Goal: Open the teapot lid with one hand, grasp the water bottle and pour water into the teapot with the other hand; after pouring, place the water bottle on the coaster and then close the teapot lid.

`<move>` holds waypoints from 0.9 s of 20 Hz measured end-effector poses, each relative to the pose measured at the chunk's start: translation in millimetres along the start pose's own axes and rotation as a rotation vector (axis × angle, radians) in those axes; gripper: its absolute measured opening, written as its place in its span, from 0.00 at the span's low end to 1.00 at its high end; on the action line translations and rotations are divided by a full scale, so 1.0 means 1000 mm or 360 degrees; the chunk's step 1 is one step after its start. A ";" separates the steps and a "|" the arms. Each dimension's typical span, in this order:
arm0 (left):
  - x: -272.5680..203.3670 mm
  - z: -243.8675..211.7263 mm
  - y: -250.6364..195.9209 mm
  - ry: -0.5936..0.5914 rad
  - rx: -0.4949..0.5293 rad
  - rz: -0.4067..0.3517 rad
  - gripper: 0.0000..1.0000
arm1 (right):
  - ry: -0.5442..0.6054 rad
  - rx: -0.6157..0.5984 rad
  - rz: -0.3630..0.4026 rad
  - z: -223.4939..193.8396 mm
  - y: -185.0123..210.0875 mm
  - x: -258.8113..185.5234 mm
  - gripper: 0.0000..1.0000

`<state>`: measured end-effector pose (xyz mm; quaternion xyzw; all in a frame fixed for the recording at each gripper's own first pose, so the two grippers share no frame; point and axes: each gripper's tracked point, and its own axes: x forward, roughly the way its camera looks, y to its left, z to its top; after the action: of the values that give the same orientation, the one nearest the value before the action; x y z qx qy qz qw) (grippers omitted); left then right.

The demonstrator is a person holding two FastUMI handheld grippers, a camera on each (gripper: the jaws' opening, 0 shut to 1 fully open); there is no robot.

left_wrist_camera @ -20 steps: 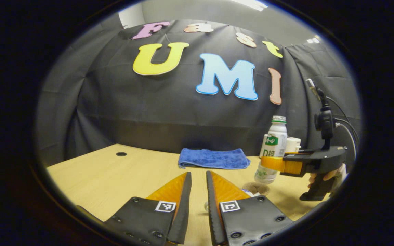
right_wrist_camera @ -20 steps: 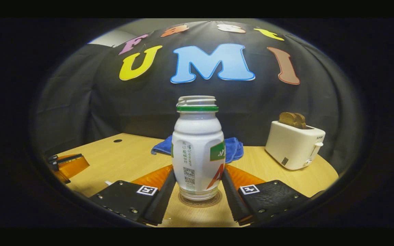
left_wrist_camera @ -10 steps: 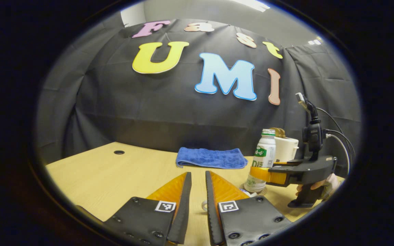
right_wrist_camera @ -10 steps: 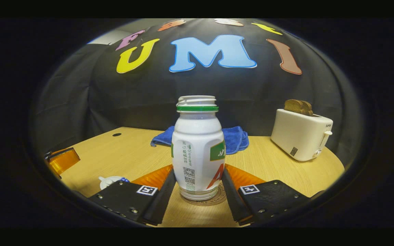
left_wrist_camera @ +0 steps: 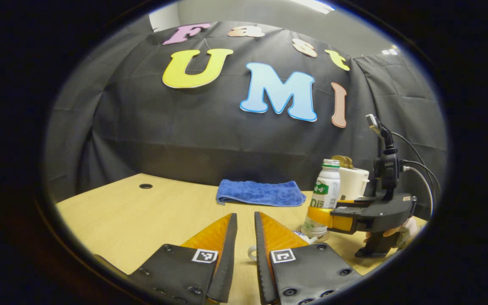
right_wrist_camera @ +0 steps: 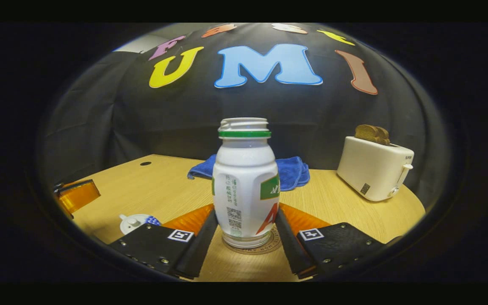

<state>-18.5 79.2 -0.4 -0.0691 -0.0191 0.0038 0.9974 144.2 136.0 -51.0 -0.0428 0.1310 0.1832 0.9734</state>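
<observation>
In the right gripper view the water bottle (right_wrist_camera: 244, 182) stands upright at the centre of the frame, uncapped, its base on the round coaster (right_wrist_camera: 252, 247) on the wooden table (right_wrist_camera: 151, 190). The right gripper (right_wrist_camera: 244, 224) has a finger along each side of the bottle's lower body; whether both pads still press on it I cannot tell. The bottle's wall is opaque white above a clear bottom band (any water level inside is not readable). At lower left of this view a white lid with a small knob (right_wrist_camera: 133, 222) lies low by the gripper's body, the teapot under it hidden. At right stands a white toaster (right_wrist_camera: 375, 173) with brown toast (right_wrist_camera: 372, 134) sticking out of its slot. A folded blue towel (right_wrist_camera: 288, 171) lies behind the bottle.

In the left gripper view the left gripper (left_wrist_camera: 244, 231) sits at bottom centre, fingers nearly together with a narrow gap and nothing between them. Just beyond its right finger a white curved piece, perhaps the teapot's handle (left_wrist_camera: 252, 253), peeks out.
</observation>
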 end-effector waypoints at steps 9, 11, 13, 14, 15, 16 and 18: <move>-0.001 0.001 -0.009 -0.0005 -0.0009 -0.0032 0.31 | -0.0072 0.0000 -0.0015 0.008 -0.006 -0.014 0.98; -0.002 0.007 -0.015 -0.0026 -0.0017 -0.0051 0.32 | -0.0099 -0.0015 -0.0042 0.011 -0.010 -0.025 0.98; -0.009 0.008 -0.022 -0.0034 -0.0037 -0.0061 0.32 | -0.0126 -0.0027 -0.0065 0.014 -0.012 -0.040 0.98; -0.013 0.007 -0.026 -0.0035 -0.0053 -0.0068 0.31 | -0.0142 -0.0020 -0.0066 0.015 -0.012 -0.050 0.94; -0.019 0.007 -0.030 -0.0035 -0.0065 -0.0076 0.31 | -0.0156 -0.0012 -0.0061 0.015 -0.010 -0.060 0.98; -0.025 0.008 -0.034 -0.0035 -0.0068 -0.0076 0.31 | -0.0168 -0.0005 -0.0067 0.016 -0.009 -0.070 0.98; -0.040 0.009 -0.040 -0.0043 -0.0039 -0.0065 0.32 | -0.0213 0.0030 -0.0084 0.018 -0.006 -0.095 0.98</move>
<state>-58.3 40.8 12.4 -0.0810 -0.0341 -0.0157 0.9960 65.5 100.0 -7.3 -0.0249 0.0661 0.1588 0.9848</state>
